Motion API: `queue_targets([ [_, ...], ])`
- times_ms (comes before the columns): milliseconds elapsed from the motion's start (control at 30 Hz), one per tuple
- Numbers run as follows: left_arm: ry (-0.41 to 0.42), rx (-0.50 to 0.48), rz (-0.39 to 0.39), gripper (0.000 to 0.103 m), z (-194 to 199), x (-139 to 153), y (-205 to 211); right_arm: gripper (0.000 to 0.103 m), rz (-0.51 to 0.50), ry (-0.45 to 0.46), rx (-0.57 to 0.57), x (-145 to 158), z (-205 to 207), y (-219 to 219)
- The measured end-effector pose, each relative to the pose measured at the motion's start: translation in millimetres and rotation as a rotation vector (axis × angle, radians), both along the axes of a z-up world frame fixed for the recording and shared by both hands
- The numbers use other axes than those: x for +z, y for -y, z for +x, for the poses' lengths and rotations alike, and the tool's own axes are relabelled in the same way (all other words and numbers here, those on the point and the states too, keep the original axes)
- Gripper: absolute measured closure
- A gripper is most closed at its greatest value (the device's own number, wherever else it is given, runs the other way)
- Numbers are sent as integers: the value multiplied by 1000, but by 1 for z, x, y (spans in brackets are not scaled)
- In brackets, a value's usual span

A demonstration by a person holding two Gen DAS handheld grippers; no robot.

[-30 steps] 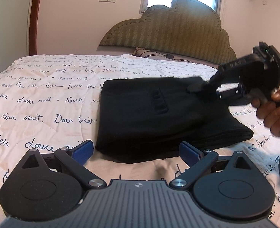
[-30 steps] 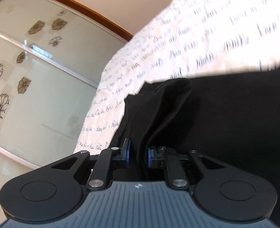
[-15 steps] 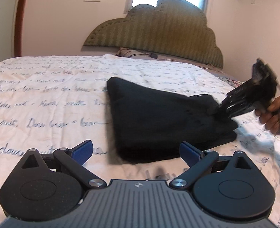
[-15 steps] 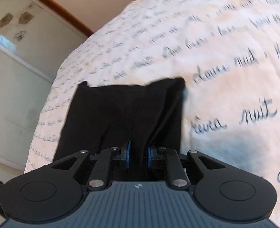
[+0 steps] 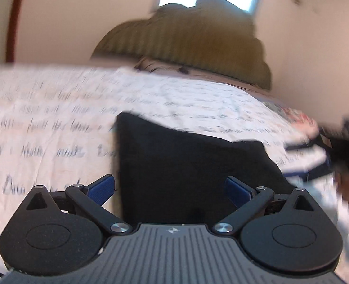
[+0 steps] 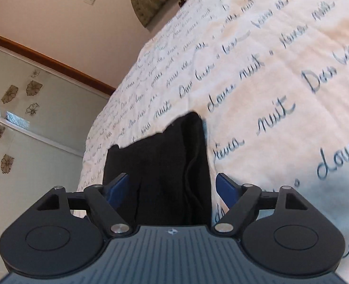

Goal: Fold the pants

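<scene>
The black pants (image 5: pixel 188 165) lie folded into a compact stack on the white bedspread with blue script (image 5: pixel 44 118). My left gripper (image 5: pixel 169 187) is open, its blue pads wide apart just in front of the near edge of the stack. My right gripper (image 6: pixel 172 188) is open too, its pads on either side of an end of the pants (image 6: pixel 172 165) without pinching it. In the left wrist view the right gripper (image 5: pixel 340 142) is a blurred dark shape at the far right, off the pants.
A padded olive headboard (image 5: pixel 186 37) and a pillow stand at the far end of the bed. A window is above it. A sliding door with flower decals (image 6: pixel 20 130) is beside the bed. The bedspread (image 6: pixel 281 82) stretches wide around the pants.
My right gripper has opened and let go of the pants' end, which now lies on the stack. My left gripper has moved closer to the pants, with strong motion blur.
</scene>
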State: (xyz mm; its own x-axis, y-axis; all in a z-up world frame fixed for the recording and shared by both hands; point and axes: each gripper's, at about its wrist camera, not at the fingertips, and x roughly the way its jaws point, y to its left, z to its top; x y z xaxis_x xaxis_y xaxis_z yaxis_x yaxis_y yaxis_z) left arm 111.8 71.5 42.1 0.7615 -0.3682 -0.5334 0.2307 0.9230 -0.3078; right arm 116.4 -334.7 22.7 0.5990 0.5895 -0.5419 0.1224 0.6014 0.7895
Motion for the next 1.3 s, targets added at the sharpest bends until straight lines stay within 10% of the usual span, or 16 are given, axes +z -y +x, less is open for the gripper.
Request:
queue_targets([
  [167,-384,61,-476,4,47,-41,-58,22,135,-47,73,-27,3,-10],
  [333,-463,60,-623,9,64,-49,-73,22,113,-42,122,-24,6,-15],
  [400,-435,46,-581,50,67,-46,-67,26,88,-40,124,-23,5,-15],
  [467,-441,83,-423,81,69,-44,-55,70,14,-55,120,-24,5,-17],
  [667,-313,128,-197,89,41,-16,-30,79,-124,10,234,0,16,-29],
  [900,-295,178,-140,85,11,-24,-26,79,-157,-33,320,-1,31,-30],
  [1033,-325,188,-258,67,17,-31,-41,74,48,-53,189,-28,14,-6],
  [1200,-165,204,-196,65,12,21,-57,50,-19,48,39,2,-8,11],
  [1300,-90,195,-244,39,29,46,-56,40,39,165,-10,23,-1,8],
])
